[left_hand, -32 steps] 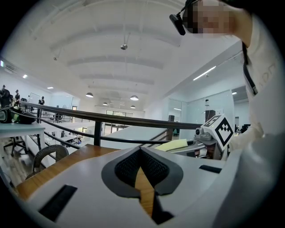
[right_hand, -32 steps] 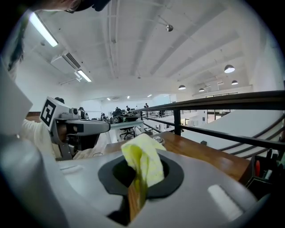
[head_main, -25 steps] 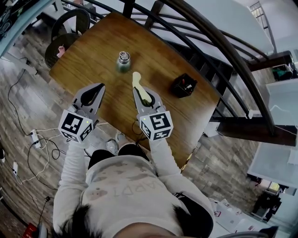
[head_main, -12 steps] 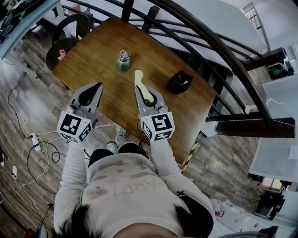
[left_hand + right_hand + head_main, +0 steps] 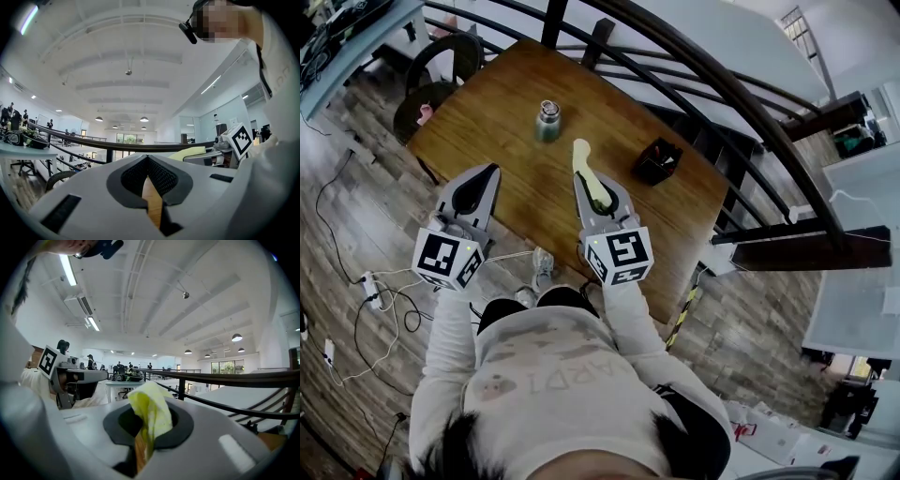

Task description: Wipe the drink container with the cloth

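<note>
A small green drink bottle (image 5: 548, 123) with a silver top stands upright on the wooden table (image 5: 502, 103), far of both grippers. My right gripper (image 5: 581, 178) is shut on a yellow cloth (image 5: 579, 155) that sticks out past its tips, a short way right of and nearer than the bottle. In the right gripper view the cloth (image 5: 151, 411) bunches up between the jaws. My left gripper (image 5: 491, 170) hovers at the table's near edge, left of the bottle, shut with nothing in it (image 5: 147, 159). Neither gripper view shows the bottle.
A black box (image 5: 659, 161) holding small items sits on the table's right part. A dark curved railing (image 5: 722, 89) runs behind the table. A black chair (image 5: 441, 56) stands at the far left. Cables (image 5: 384, 286) lie on the wood floor below.
My left gripper has drawn slightly back and left toward the table's near edge. The right gripper with the cloth has barely moved, and the bottle stays put.
</note>
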Demonstrator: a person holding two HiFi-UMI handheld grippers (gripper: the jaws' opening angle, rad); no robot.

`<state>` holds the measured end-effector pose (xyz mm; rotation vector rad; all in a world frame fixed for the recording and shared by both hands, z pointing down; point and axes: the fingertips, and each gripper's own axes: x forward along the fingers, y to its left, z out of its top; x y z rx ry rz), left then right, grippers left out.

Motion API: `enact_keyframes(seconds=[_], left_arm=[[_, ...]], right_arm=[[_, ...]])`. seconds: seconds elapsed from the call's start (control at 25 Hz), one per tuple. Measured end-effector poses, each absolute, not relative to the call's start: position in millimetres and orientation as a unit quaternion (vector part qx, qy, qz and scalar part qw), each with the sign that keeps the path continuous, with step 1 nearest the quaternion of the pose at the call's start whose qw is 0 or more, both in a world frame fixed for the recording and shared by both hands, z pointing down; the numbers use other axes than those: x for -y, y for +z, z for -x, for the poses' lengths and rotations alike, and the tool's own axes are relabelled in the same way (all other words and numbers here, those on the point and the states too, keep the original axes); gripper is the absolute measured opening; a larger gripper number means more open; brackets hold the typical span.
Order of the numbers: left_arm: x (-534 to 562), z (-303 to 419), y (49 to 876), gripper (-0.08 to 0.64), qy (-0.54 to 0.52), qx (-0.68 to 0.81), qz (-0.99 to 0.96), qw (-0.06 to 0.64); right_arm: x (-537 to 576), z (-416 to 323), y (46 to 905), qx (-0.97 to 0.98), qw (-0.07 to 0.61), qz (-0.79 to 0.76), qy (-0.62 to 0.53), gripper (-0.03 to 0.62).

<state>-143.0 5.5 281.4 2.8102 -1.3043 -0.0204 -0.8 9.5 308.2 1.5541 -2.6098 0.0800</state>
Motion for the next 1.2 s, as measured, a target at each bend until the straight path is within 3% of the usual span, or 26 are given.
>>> enact_keyframes(seconds=[1.2], left_arm=[[-67,147,256,0.006,-0.026,0.417,-0.909,-0.003]], right_arm=[[-72,0,277,0.848,0.018,-0.53,-0.004,0.034]])
